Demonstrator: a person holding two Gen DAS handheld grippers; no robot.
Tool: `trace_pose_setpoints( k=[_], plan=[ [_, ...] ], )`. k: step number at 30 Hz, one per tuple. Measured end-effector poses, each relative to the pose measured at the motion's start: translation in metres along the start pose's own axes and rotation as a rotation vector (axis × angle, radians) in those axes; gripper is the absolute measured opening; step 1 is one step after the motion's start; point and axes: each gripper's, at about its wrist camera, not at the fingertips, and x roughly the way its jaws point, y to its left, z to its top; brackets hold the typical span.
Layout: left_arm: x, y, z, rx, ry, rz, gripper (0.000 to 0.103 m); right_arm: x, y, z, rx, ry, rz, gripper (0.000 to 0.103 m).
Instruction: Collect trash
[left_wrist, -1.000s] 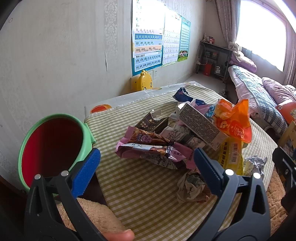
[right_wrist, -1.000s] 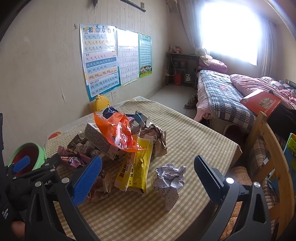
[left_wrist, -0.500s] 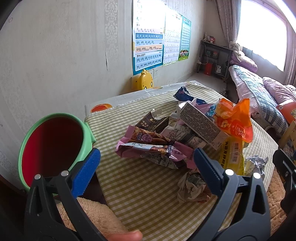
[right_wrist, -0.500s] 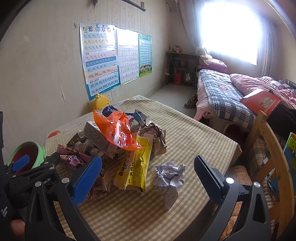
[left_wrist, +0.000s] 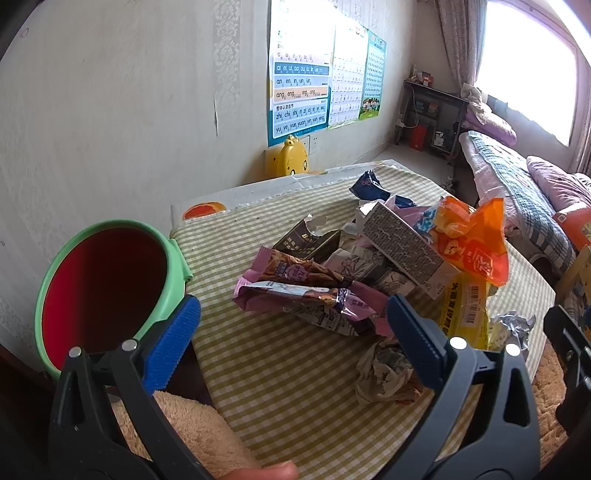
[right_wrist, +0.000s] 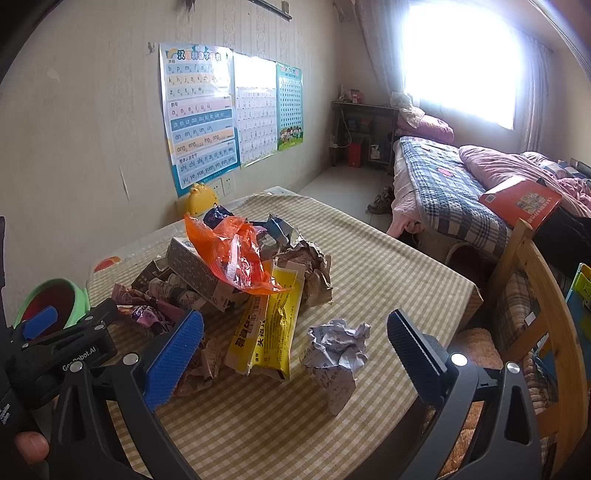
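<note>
Both tools are empty and wide apart at the jaws: the left gripper (left_wrist: 293, 334) hangs spread over the near edge of the table (left_wrist: 295, 387), and the right gripper (right_wrist: 295, 347) stands just as wide, framing the crumpled white paper ball (right_wrist: 338, 350) that sits alone, just clear of the heap. Over the last second almost nothing shifts; the left view creeps a touch, the pile of wrappers sliding slightly in frame, and the right one eases forward so the paper ball sits a shade more squarely between its pads, but neither tool closes on anything. So no piece is collected yet, I'd say. The trash lies heaped mid-table: purple snack wrappers (left_wrist: 306, 291) nearest the left tool, a grey carton (left_wrist: 402, 247), an orange plastic bag (right_wrist: 232, 254) on top, yellow packets (right_wrist: 269, 325) in front. The green bin (left_wrist: 110, 288) with its red inside waits at the left corner, well apart from the paper ball.
</note>
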Motion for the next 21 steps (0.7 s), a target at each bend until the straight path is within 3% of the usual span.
trace_pose_setpoints(
  k=[21],
  plan=[
    [0.0001, -0.0004, 0.0003, 0.0, 0.001, 0.0, 0.099, 0.0026, -0.0026, -0.003, -0.002, 0.013, -0.003, 0.095]
  ],
)
